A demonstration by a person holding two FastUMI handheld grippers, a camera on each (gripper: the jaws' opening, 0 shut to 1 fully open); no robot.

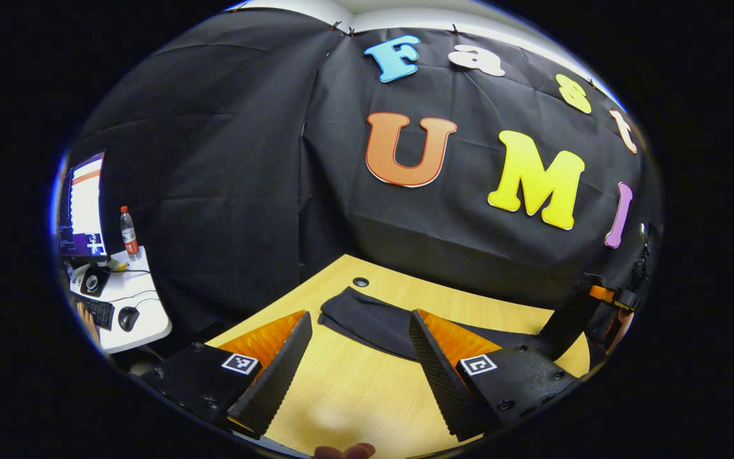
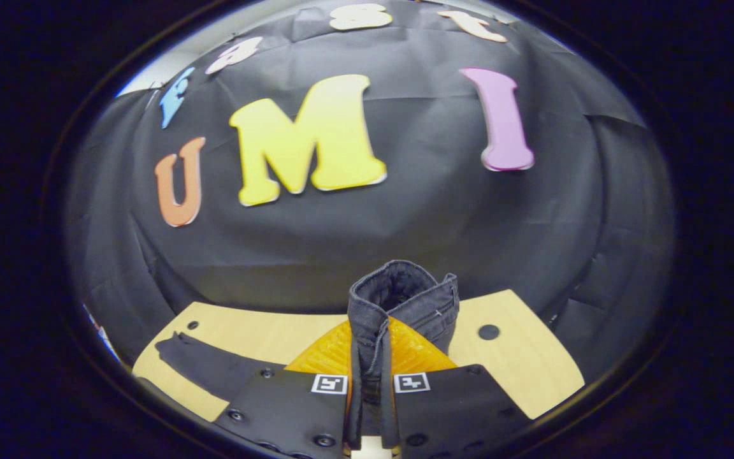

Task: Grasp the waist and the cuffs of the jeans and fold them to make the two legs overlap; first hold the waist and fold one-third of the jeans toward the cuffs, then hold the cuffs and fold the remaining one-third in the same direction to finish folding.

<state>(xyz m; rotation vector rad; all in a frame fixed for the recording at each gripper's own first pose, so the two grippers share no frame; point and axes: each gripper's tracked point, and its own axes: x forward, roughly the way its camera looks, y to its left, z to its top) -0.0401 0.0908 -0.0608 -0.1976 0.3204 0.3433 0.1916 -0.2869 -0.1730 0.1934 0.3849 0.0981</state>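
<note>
Black cloth walls close in a pale wooden desk (image 1: pixel 354 389) with a round cable hole (image 1: pixel 360 281) near its far edge. Dark jeans (image 1: pixel 373 322) lie stretched across the desk, the cuff end flat on the wood just beyond the left tongs (image 1: pixel 357 354), the rest running off to the right. Those left tongs hang released above the bare near part of the desk, fingers spread wide, nothing between them, the cloth's edge showing in the gap farther off. At the right of the left gripper view the other tongs stand at the far end of the jeans, with a bit of the hand that holds them behind. In the right gripper view the right tongs (image 2: pixel 372 382) are clenched on the waist of the jeans, both fingers pressing a thick bunched fold that rises upright above the fingertips, lifted clear of the desk; a leg trails flat on the wood at the lower left. Off to the far left stands a white side table (image 1: pixel 134 312) with a monitor (image 1: pixel 83 204), a bottle (image 1: pixel 129 233), a keyboard (image 1: pixel 96 310) and a mouse (image 1: pixel 128 317).
</note>
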